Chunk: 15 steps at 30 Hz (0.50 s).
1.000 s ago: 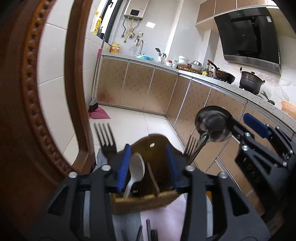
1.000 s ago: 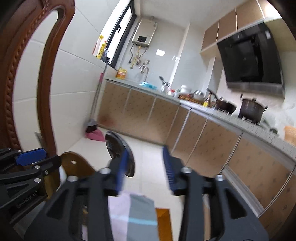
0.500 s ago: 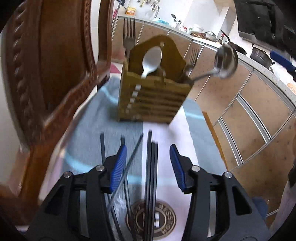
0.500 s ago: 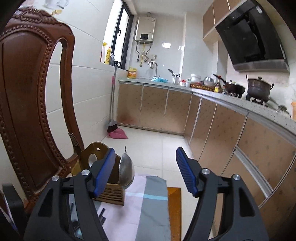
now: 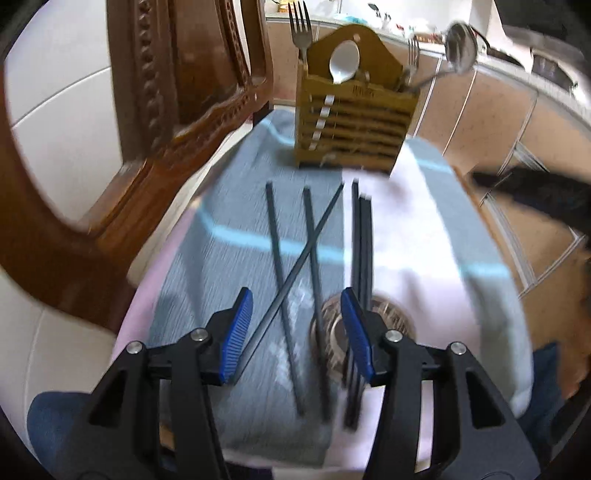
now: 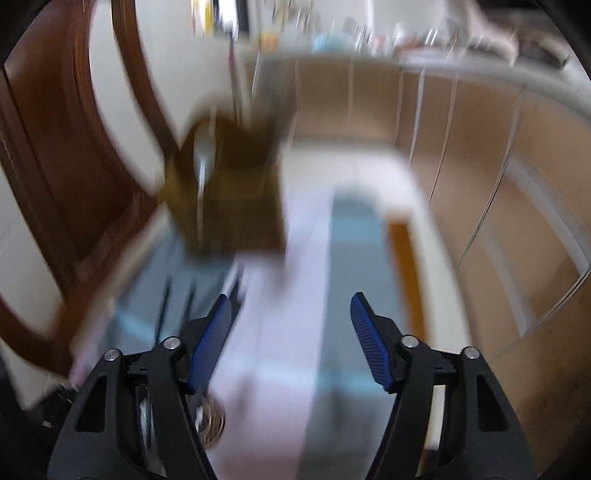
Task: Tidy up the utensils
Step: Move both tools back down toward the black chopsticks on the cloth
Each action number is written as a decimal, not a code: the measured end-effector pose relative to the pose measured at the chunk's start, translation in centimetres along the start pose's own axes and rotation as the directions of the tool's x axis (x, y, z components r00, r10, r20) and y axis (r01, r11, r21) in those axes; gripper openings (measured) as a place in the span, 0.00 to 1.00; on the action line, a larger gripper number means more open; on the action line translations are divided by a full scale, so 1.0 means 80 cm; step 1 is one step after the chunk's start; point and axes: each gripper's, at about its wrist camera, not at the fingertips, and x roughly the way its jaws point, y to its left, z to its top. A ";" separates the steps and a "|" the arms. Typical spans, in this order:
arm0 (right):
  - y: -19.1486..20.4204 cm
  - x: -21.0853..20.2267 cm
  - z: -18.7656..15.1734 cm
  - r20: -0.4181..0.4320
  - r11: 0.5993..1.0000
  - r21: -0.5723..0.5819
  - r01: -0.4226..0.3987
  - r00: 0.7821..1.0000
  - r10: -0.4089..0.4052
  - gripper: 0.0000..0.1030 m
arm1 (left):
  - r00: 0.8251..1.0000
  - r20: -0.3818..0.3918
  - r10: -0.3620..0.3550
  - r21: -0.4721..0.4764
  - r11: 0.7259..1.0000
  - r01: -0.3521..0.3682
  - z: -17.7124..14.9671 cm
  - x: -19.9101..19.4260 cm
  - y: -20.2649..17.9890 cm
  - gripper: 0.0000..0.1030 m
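Left gripper [image 5: 295,332] spread and still spreading, pinching nothing, above dark chopsticks [image 5: 284,266] lying loose and crossed on the near part of a gray and pink cloth [image 5: 424,240]. Right gripper [image 6: 288,339] spread too, lately narrowing a bit, nothing inside. Far off on the cloth: wooden utensil holder [image 5: 354,122] with forks [image 5: 301,29], a white spoon [image 5: 343,62] and a ladle [image 5: 460,48], beside a brown chair [image 5: 184,74] on the left.

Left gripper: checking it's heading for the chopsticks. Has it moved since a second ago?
Yes. The left gripper backed away from the wooden holder and dipped over the chopsticks, open.
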 end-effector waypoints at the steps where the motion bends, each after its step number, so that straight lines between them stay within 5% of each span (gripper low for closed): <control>1: 0.005 0.016 -0.008 -0.048 1.000 0.007 -0.019 0.999 0.020 0.55 | 1.000 -0.011 0.004 0.004 1.000 -0.004 -0.008 0.001 0.004 0.49; 8: 0.056 0.089 -0.012 -0.227 0.991 0.066 -0.120 0.965 0.132 0.55 | 0.999 -0.042 -0.001 -0.036 0.999 0.000 -0.022 0.003 0.036 0.53; 15: 0.094 0.124 -0.014 -0.308 0.999 -0.022 -0.043 0.951 0.034 0.55 | 0.999 -0.045 -0.026 -0.052 0.998 0.023 -0.024 0.004 0.043 0.55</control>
